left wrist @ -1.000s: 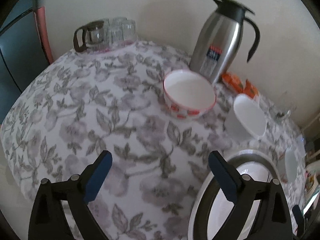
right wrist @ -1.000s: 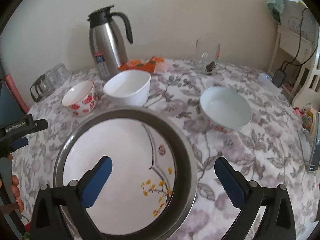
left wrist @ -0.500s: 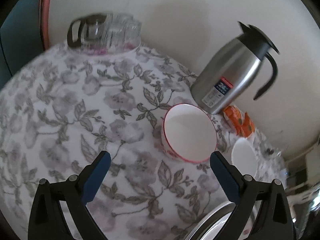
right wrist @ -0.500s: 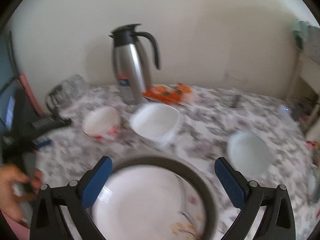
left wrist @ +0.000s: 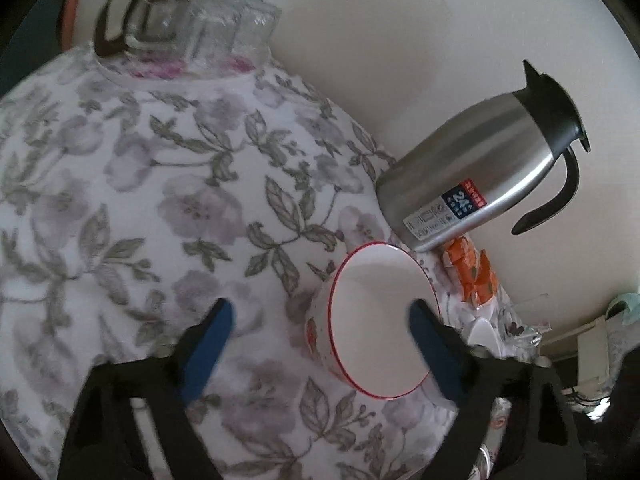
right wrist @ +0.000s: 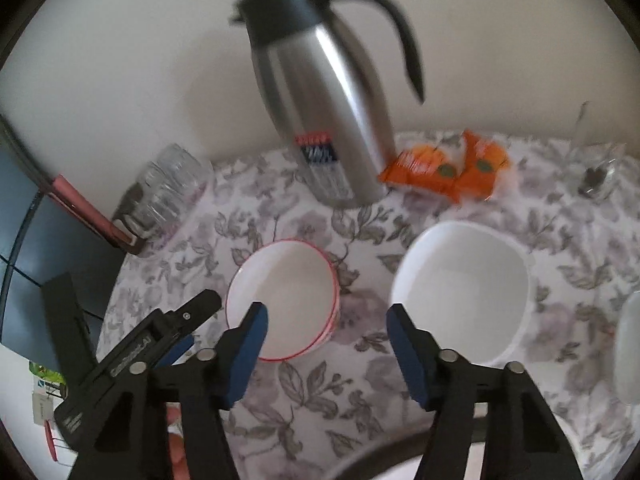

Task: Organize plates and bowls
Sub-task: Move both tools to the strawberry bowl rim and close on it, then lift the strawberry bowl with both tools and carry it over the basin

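Red-rimmed bowl — between closing left gripper jaws

Both views are fisheye, each mounted behind its own gripper's two blue-padded fingers and looking forward and steeply down onto the flowered tablecloth. The left wrist view sits close over the table's left part, rolled so that the steel flask leans across its right side, with the red-rimmed bowl near its lower middle. The right wrist view looks from further right, facing the wall, the flask ahead and a white bowl at right. They share the red-rimmed bowl, flask, orange packets and glassware (the left gripper itself shows in the right view's lower left).
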`<state>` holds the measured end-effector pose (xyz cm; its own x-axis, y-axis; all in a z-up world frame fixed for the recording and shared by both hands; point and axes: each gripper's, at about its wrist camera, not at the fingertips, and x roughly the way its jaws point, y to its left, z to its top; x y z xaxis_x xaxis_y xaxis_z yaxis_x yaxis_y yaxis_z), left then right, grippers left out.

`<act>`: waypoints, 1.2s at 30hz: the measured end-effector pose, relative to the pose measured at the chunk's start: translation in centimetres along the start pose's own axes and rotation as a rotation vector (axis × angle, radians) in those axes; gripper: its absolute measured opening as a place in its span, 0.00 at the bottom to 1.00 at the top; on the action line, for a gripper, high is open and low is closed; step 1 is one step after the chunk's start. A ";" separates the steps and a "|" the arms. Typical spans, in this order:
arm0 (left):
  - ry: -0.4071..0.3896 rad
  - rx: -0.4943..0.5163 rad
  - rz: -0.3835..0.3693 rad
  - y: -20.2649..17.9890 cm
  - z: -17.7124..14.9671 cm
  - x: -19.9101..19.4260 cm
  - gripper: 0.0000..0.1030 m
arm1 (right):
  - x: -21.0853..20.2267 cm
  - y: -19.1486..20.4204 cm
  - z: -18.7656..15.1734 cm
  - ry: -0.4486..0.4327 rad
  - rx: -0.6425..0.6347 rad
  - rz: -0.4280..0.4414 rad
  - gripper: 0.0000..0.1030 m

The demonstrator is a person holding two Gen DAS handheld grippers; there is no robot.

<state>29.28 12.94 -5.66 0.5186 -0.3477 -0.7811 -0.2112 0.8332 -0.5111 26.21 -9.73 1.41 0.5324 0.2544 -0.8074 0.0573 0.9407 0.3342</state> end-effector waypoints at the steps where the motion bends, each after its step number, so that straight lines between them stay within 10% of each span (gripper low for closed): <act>1: 0.009 0.002 -0.002 0.0 0.1 0.4 0.74 | 1.1 -0.1 0.1 0.026 0.011 -0.026 0.49; 14: 0.037 0.029 -0.012 0.1 -0.2 3.8 0.14 | 7.0 0.9 0.4 0.111 0.014 -0.138 0.09; 36: -0.054 0.197 -0.027 -6.8 -3.2 -8.3 0.15 | -6.7 1.4 -1.7 -0.018 0.029 -0.082 0.09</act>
<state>23.76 8.76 3.13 0.5666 -0.3518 -0.7451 -0.0332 0.8938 -0.4473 21.30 -9.74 6.42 0.5400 0.1729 -0.8237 0.1250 0.9513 0.2816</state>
